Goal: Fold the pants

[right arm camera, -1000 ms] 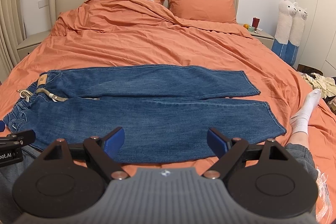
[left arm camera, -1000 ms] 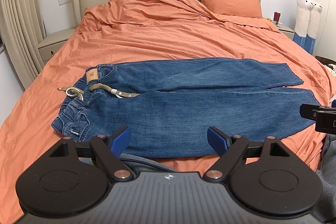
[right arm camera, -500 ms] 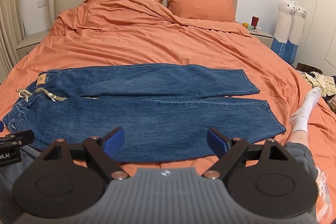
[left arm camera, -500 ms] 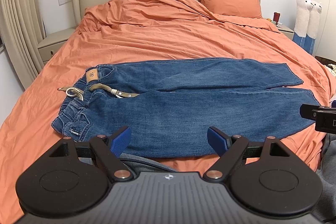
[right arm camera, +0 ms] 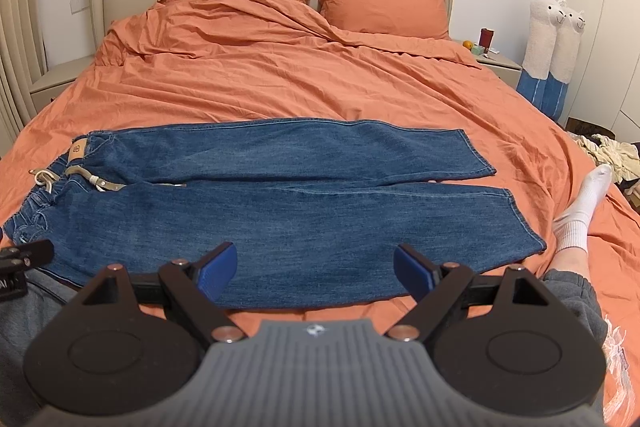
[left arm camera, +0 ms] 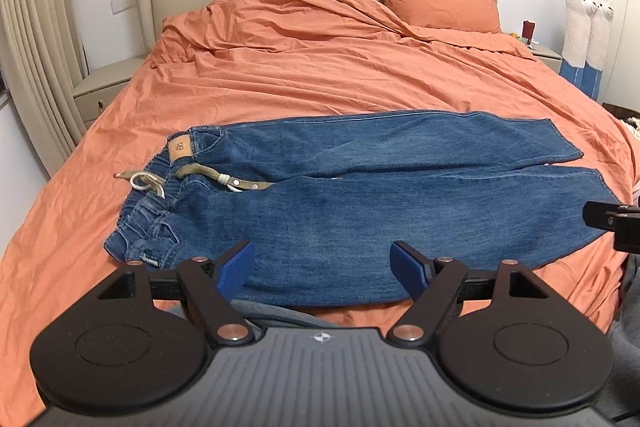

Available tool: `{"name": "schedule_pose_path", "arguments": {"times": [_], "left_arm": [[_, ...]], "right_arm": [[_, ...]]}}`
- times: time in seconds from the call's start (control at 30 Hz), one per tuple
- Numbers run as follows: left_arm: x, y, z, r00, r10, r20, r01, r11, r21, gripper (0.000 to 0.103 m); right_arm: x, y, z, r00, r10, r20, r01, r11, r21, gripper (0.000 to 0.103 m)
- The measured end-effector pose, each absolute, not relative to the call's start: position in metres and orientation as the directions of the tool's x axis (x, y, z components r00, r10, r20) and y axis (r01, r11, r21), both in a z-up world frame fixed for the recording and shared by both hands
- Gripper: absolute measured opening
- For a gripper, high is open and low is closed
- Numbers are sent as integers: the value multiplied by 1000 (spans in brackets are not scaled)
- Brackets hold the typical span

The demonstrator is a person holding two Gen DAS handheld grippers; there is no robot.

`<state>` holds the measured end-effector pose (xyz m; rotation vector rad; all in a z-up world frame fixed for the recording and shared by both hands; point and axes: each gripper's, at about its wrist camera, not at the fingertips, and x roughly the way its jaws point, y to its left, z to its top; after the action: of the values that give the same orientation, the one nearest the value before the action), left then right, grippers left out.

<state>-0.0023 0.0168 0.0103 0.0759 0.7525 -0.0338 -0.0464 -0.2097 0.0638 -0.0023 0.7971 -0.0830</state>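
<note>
Blue jeans [left arm camera: 360, 203] lie flat across the orange bed, waistband at the left with a tan belt [left arm camera: 224, 175], both legs running right and side by side. They also show in the right wrist view [right arm camera: 280, 203]. My left gripper [left arm camera: 324, 271] is open and empty, hovering just before the near edge of the near leg. My right gripper [right arm camera: 316, 273] is open and empty, also over the near edge, further toward the hems.
The orange duvet [left arm camera: 340, 75] covers the bed, with a pillow [left arm camera: 436, 3] and beige headboard behind. A person's socked foot [right arm camera: 580, 207] rests right of the hems. Nightstands [right arm camera: 498, 61] flank the bed; plush alpacas [right arm camera: 556, 47] stand at the right wall.
Both grippers have barely shifted; the jeans lie as before and both grippers stay open.
</note>
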Motion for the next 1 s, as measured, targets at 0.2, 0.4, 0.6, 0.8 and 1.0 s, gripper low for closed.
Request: {"name": "schedule_pose_path", "arguments": {"times": [0.2,0.4,0.6,0.8,1.0], "left_arm": [[19,52,14,751,-19,-660,89,993,73,71],[54,106,13,749,-7,-663,146,977,155,50],[98,174,-3,709,56,-703,120,973,199,49],[155,244,-53,648,-39,-761,74,997,11,49],[201,298,-115,585,-173,-792,15,979,-202,61]], "right_arm": [[-36,-220,58,750,-25,-661,4,999,-33,82],[-16,-251,39,788,117,-604,-131,991,21,82],[12,-282,-6,755,80,-651,-138,990,-39,81],[55,-309,-50,719,98,-688,-97,994,40,75],[93,-309,-88,688,60,-723,-60,998,26,75]]}}
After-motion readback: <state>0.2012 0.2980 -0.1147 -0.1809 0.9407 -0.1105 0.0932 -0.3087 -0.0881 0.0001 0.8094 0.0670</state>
